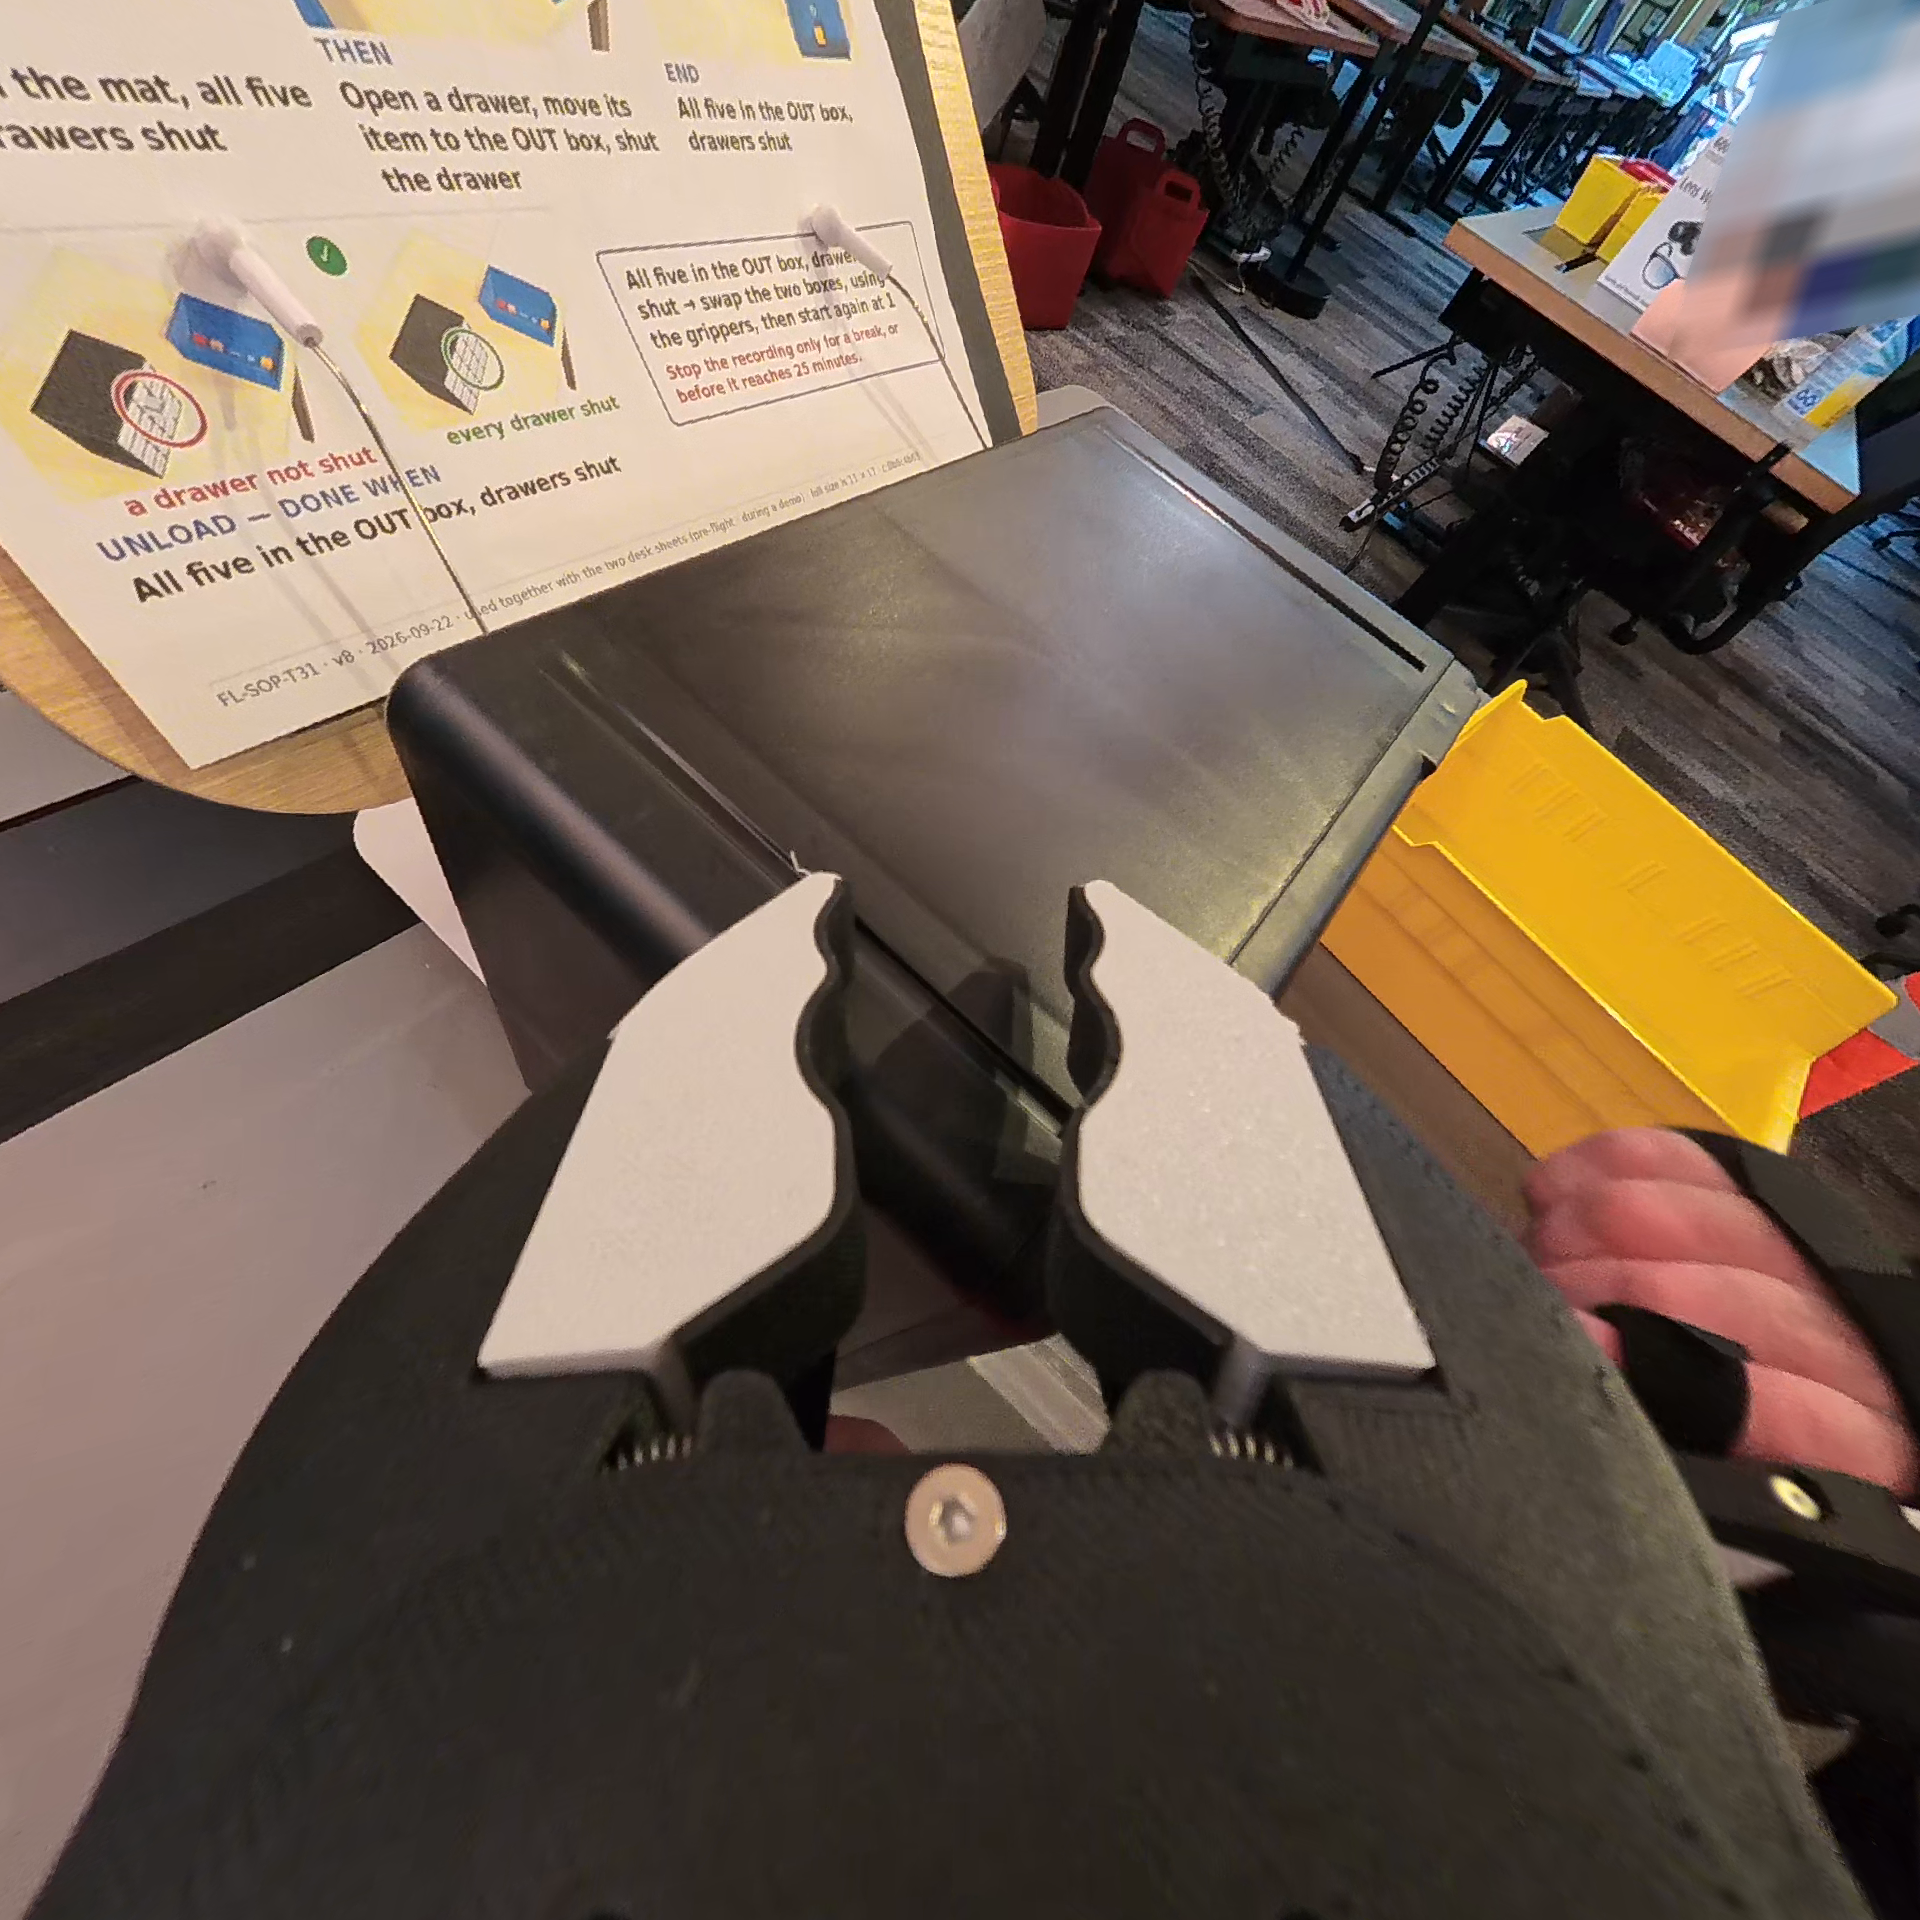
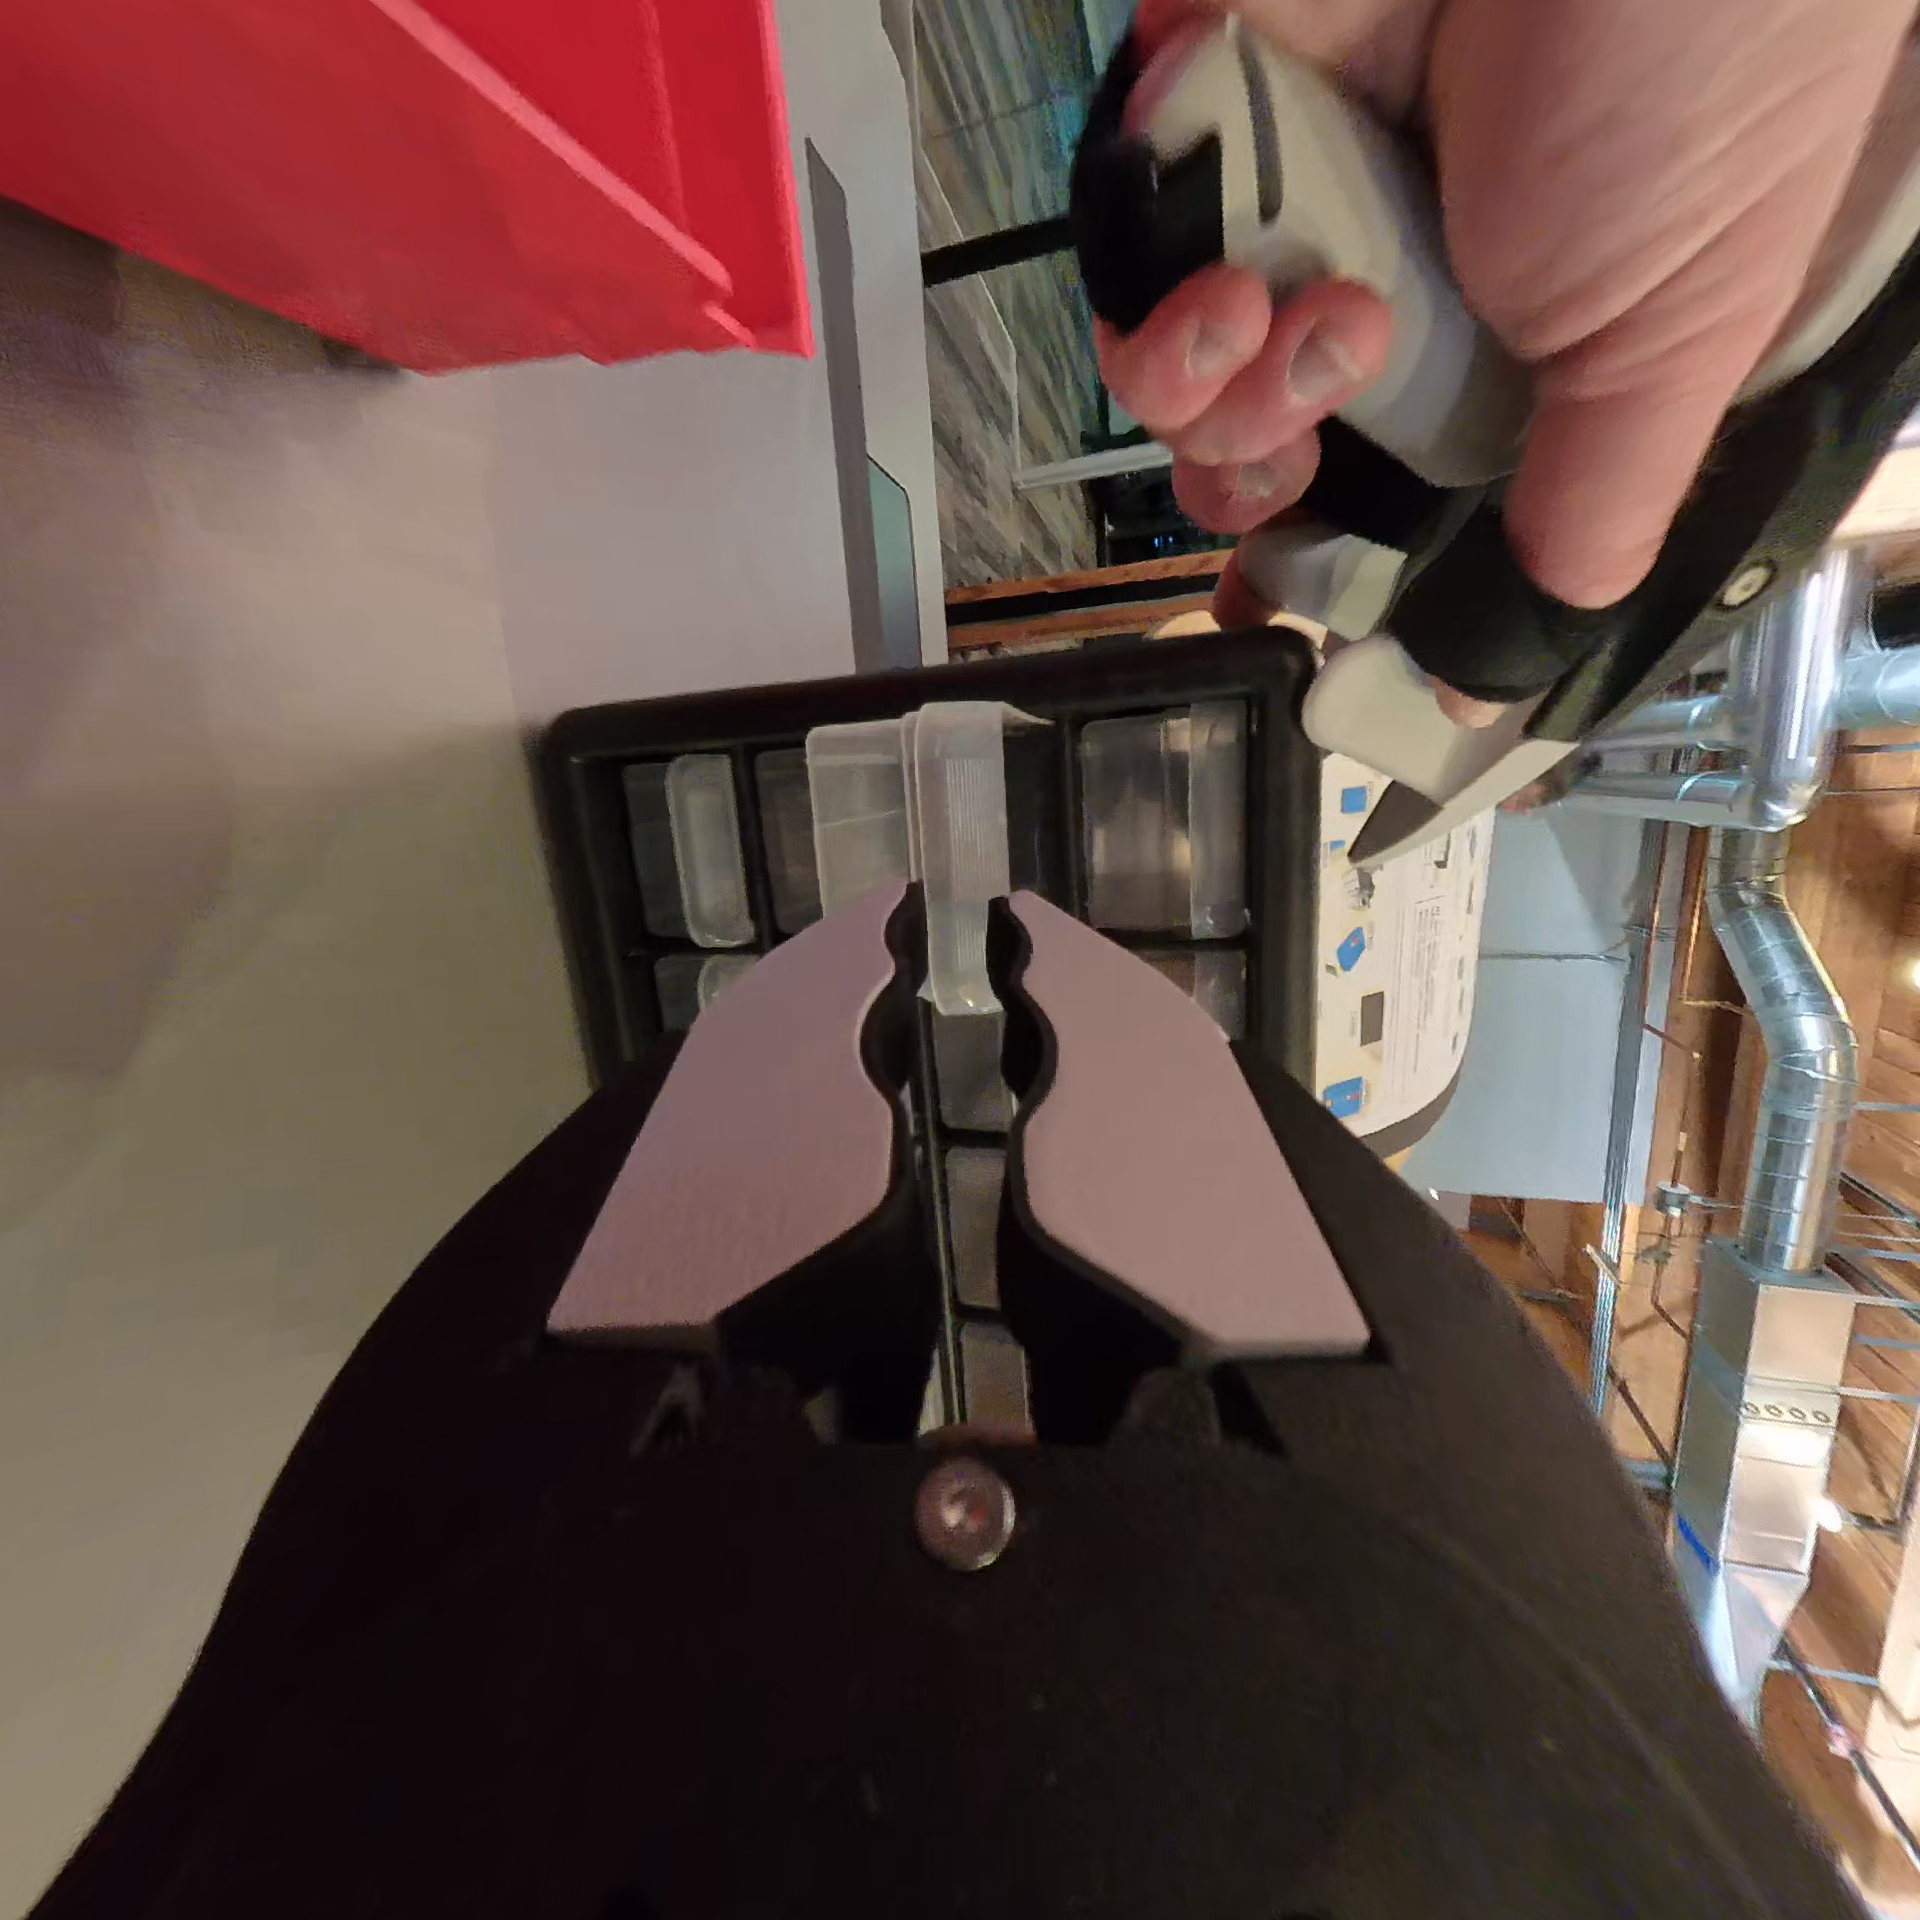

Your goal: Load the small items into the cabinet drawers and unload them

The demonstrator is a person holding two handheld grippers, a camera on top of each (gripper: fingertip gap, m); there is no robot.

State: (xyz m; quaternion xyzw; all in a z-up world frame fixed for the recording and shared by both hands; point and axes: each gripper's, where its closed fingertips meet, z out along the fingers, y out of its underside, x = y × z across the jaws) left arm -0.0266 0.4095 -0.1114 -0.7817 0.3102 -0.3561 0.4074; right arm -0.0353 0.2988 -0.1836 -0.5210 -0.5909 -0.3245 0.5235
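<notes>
The black drawer cabinet [image 1: 1039, 675] shows its top in the left wrist view. My left gripper [image 1: 956, 894] is open and empty, with its fingertips over that top near the front edge. The right wrist view is rolled sideways and shows the cabinet's front [image 2: 1288, 883] with several clear drawers. My right gripper [image 2: 956, 899] is shut on the clear handle tab [image 2: 956, 831] of one drawer [image 2: 857, 810], which stands out a little from the front. I see no small items. The left gripper [image 2: 1455, 748], held in a hand, also shows above the cabinet there.
A yellow bin [image 1: 1610, 935] stands right of the cabinet. A red bin [image 2: 416, 156] sits on the grey table [image 2: 312, 727]. An instruction sheet on a wooden board [image 1: 416, 364] stands behind the cabinet. A hand [image 1: 1714, 1299] shows at the right. There is about 15 cm between the tips of the two grippers.
</notes>
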